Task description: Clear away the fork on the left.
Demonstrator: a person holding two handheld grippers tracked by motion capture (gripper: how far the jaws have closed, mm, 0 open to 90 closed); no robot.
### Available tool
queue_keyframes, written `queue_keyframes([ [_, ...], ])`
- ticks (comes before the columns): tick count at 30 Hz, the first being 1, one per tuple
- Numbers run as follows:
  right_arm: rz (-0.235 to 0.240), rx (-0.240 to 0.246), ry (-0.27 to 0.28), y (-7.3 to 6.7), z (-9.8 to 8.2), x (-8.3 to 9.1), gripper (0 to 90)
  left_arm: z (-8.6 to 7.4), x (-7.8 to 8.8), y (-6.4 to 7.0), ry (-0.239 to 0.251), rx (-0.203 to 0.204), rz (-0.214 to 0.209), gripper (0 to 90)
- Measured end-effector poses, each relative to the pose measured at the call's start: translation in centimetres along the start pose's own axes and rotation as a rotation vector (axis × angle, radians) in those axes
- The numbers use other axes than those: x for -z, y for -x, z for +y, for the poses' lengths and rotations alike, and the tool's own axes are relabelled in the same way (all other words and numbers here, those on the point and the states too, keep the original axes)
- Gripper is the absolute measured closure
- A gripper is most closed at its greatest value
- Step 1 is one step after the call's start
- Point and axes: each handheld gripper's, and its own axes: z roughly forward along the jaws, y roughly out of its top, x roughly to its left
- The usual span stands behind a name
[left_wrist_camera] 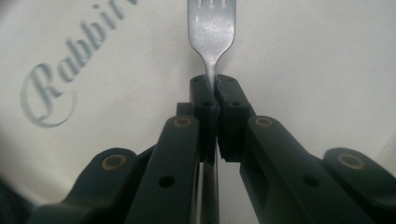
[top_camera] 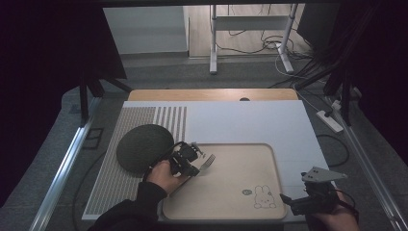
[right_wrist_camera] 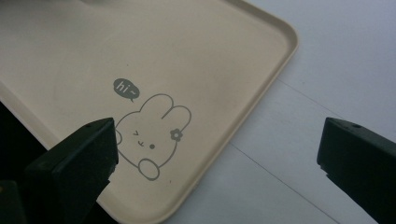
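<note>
Fork (left_wrist_camera: 211, 28) clamped in left gripper (left_wrist_camera: 216, 88).

You can read "hi~" in the speech bubble (right_wrist_camera: 126, 89) beside the rabbit drawing (right_wrist_camera: 150, 136) on the beige tray (right_wrist_camera: 243, 70), lower left of the right gripper view; grey script reading "Rabbit" (left_wrist_camera: 70, 60), partly cut off, stands at upper left of the left gripper view.

A dim room with a grey floor (top_camera: 159, 72) stretches beyond a wooden tabletop (top_camera: 211, 94) covered by a white mat (top_camera: 250, 122). Past it stand the white metal legs of a stand (top_camera: 213, 43), with dark cables (top_camera: 269, 41) tangled around them. A white power strip (top_camera: 330, 120) lies on the floor to the right, and black curtains (top_camera: 43, 57) darken both sides.
</note>
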Motion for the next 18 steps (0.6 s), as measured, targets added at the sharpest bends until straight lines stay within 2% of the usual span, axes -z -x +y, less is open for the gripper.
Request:
queue_keyframes([
  [5, 0.000, 0.004, -0.002, 0.0, 0.0, 0.0, 0.0, 0.1, -1.5, 0.1, -0.028, -0.007, 0.001, 86.7],
  [9, 0.000, 0.005, -0.002, 0.0, 0.0, 0.0, 0.0, 0.1, -1.6, 0.3, -0.010, -0.017, 0.004, 84.9],
  [12, -0.001, 0.004, -0.001, 0.0, 0.0, 0.0, 0.0, 0.1, -1.1, 0.5, 0.045, -0.002, 0.000, 82.8],
  [13, -0.001, 0.003, -0.001, 0.0, 0.0, 0.0, 0.0, 0.2, -0.9, 0.6, 0.067, 0.011, 0.000, 84.1],
  [14, 0.000, 0.003, -0.002, 0.0, 0.0, 0.0, 0.0, 0.3, -0.8, 0.8, 0.083, 0.021, -0.005, 89.2],
  [15, 0.000, 0.004, -0.003, 0.0, 0.0, 0.0, 0.0, 0.5, -0.9, 1.2, 0.080, 0.003, -0.031, 89.3],
  [16, 0.000, 0.004, -0.003, 0.0, 0.0, 0.0, 0.0, 0.5, -0.9, 1.2, 0.080, 0.003, -0.031, 89.3],
  [18, -0.001, 0.007, -0.002, 0.0, 0.0, 0.0, 0.0, 0.6, -1.4, 1.6, 0.057, -0.025, -0.019, 89.3],
])
